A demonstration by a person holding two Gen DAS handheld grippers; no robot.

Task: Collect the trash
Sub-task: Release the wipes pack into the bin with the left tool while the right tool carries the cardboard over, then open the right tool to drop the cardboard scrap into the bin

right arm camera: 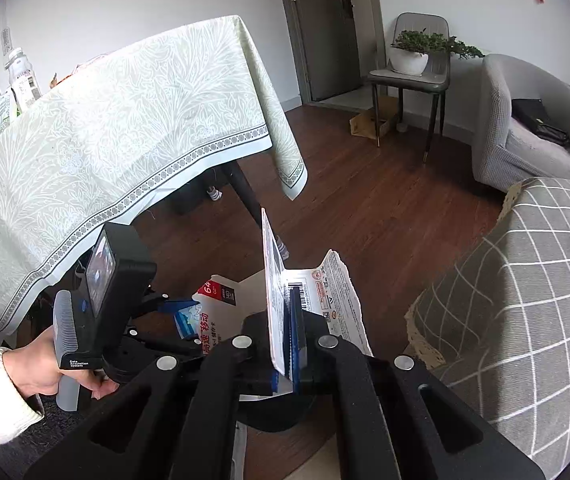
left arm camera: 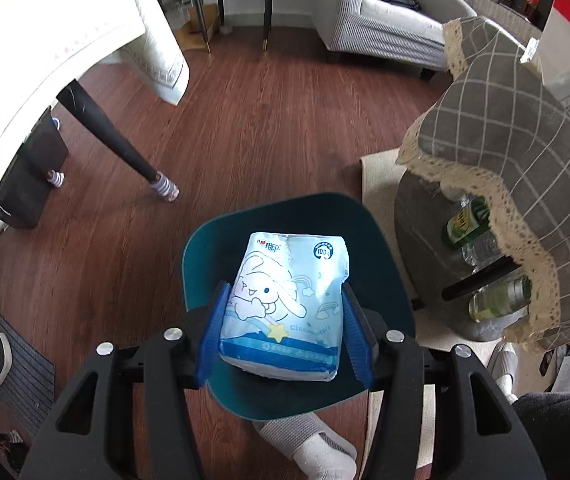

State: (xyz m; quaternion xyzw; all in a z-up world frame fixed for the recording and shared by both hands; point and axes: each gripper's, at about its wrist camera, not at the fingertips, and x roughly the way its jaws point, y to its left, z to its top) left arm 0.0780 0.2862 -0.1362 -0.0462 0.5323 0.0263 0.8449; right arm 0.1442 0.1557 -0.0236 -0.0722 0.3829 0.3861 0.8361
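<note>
I'm mid-collection, both tools loaded over the dark teal bin point(left arm camera: 389, 240) on the wood floor point(left arm camera: 265, 120). My left gripper point(left arm camera: 283, 328) pinches the pale blue tissue pack point(left arm camera: 289, 300) by its sides, hanging above the bin's mouth, nearer its near rim. My right gripper point(right arm camera: 291, 344) is pressed together on torn white card packaging point(right arm camera: 281, 292), held on edge above the same bin. I judge the next move is to spread one tool's fingers at a time so each piece drops inside, not onto the rim. Readable: "100" in a circle and a partly hidden "Cinna…roll" on the pack; "64" on the card, plus a barcode.
</note>
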